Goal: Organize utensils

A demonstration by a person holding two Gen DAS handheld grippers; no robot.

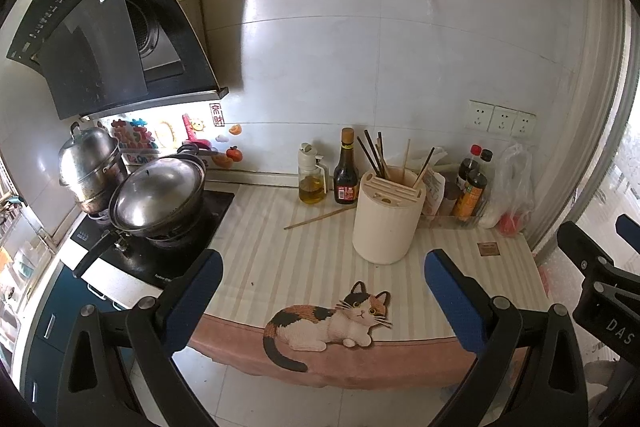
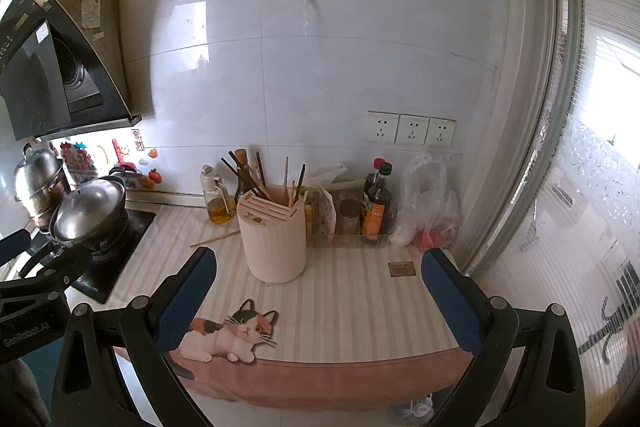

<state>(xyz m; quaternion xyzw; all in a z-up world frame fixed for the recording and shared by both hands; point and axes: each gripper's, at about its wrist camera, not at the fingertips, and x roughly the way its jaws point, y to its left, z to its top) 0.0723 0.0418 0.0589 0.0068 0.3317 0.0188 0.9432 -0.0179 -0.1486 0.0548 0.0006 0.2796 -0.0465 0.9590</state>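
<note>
A: From the left wrist, what do you see?

B: The left gripper (image 1: 322, 301) hangs above the counter's front edge, jaws spread wide, nothing between them. The cream utensil holder (image 1: 387, 217) stands upright on the striped mat (image 1: 288, 267), with dark chopsticks (image 1: 374, 155) sticking out of its top. One loose chopstick (image 1: 320, 218) lies flat on the mat just left of the holder. Behind it, left of the holder, stand the oil dispenser (image 1: 311, 179) and a dark sauce bottle (image 1: 346, 173).

A: And from the right wrist?

B: The right gripper (image 2: 318, 297) is also wide apart and empty, in front of the holder (image 2: 274, 237). The loose chopstick (image 2: 215, 239) lies left of the holder, touching nothing else. Right of the holder sit bottles (image 2: 376, 205) and a plastic bag (image 2: 426, 203). Far left of the holder, the lidded wok (image 2: 90, 213) rests on the stove.
</note>
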